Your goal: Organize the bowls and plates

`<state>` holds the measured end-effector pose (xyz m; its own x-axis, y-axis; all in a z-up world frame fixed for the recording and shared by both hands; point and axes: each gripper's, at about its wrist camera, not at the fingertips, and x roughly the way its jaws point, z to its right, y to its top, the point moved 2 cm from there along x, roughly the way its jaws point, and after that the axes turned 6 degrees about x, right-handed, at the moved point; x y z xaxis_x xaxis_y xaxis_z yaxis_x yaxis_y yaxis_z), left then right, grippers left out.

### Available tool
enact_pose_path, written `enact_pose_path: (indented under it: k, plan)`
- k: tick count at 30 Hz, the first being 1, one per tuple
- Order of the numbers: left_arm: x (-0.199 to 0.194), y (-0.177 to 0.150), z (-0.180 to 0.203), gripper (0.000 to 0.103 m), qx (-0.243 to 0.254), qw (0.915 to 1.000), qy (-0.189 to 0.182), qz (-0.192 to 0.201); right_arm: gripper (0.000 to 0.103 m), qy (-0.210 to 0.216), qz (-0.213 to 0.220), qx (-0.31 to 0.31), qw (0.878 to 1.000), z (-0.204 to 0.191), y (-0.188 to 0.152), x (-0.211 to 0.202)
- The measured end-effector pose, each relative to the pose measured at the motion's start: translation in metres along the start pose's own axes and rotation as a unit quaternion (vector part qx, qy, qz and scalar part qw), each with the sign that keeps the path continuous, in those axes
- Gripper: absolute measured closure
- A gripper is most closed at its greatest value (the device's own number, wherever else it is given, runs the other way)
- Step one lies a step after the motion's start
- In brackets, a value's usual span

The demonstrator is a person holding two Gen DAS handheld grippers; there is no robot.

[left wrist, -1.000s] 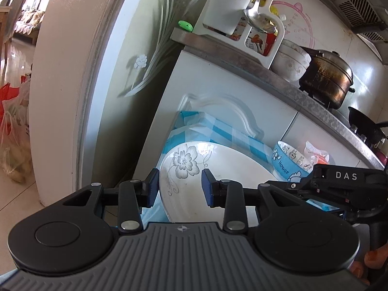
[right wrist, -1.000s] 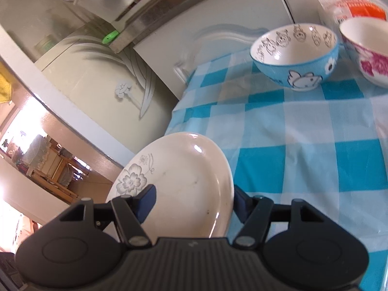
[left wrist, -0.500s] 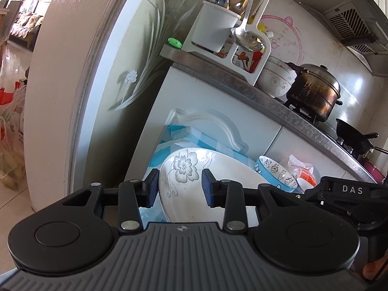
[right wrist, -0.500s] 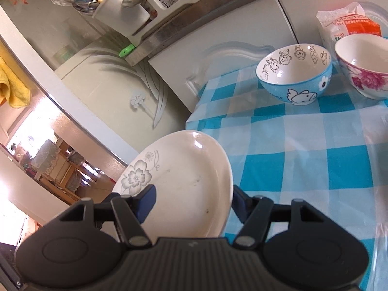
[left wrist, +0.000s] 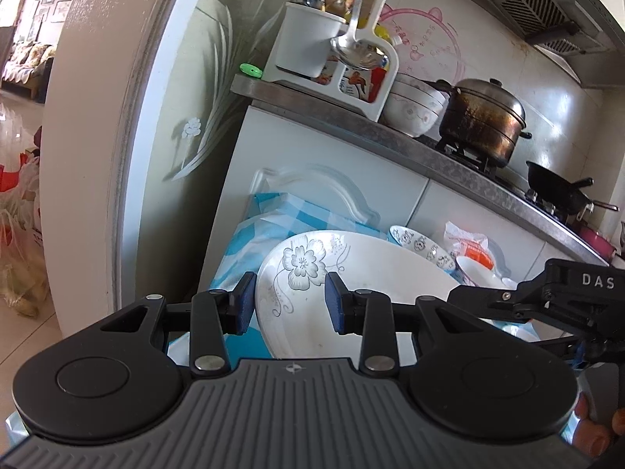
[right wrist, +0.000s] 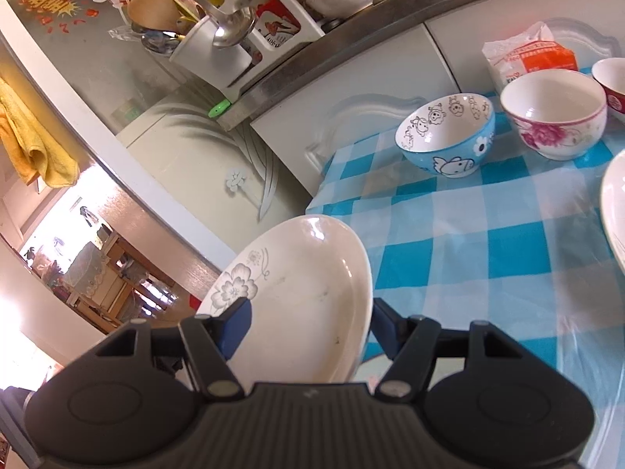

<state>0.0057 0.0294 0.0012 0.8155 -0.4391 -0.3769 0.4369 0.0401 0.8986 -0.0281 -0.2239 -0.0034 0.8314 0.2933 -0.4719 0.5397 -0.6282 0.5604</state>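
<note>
A white plate with a grey flower print (left wrist: 351, 273) hangs tilted above the near left corner of the blue-checked table (right wrist: 508, 254). My left gripper (left wrist: 289, 303) is shut on its rim beside the flower. My right gripper (right wrist: 308, 322) is shut across the plate (right wrist: 304, 285) from the other side, one pad under it and one over it. On the cloth stand a blue cartoon bowl (right wrist: 445, 136), a white bowl with pink flowers (right wrist: 554, 113) and a red-rimmed bowl (right wrist: 611, 82). The edge of another white plate (right wrist: 615, 215) shows at the right.
A white-and-orange packet (right wrist: 527, 58) lies behind the bowls. White cabinets carry a counter with a utensil rack (left wrist: 332, 47), stacked bowls (left wrist: 414, 105), a steel pot (left wrist: 480, 121) and a wok (left wrist: 554, 187). A frosted glass door (left wrist: 187, 117) stands left of the table.
Both grippers have risen and drawn back from the table with the plate still held between them. More of the counter and the bowls has come into view.
</note>
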Motion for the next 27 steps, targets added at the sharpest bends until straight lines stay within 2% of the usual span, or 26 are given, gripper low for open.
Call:
enact_pose_path:
  k: [16,27]
  plan:
    - [-0.026,-0.023,0.036,0.064,0.054,0.9979,-0.020,-0.029,0.036,-0.003,0.022,0.034,0.999,0.035,-0.033,-0.060]
    - [-0.030,-0.042,0.049,0.064,0.080,0.9953,-0.010,-0.053,0.036,-0.010,0.028,0.044,0.999,0.050,-0.055,-0.078]
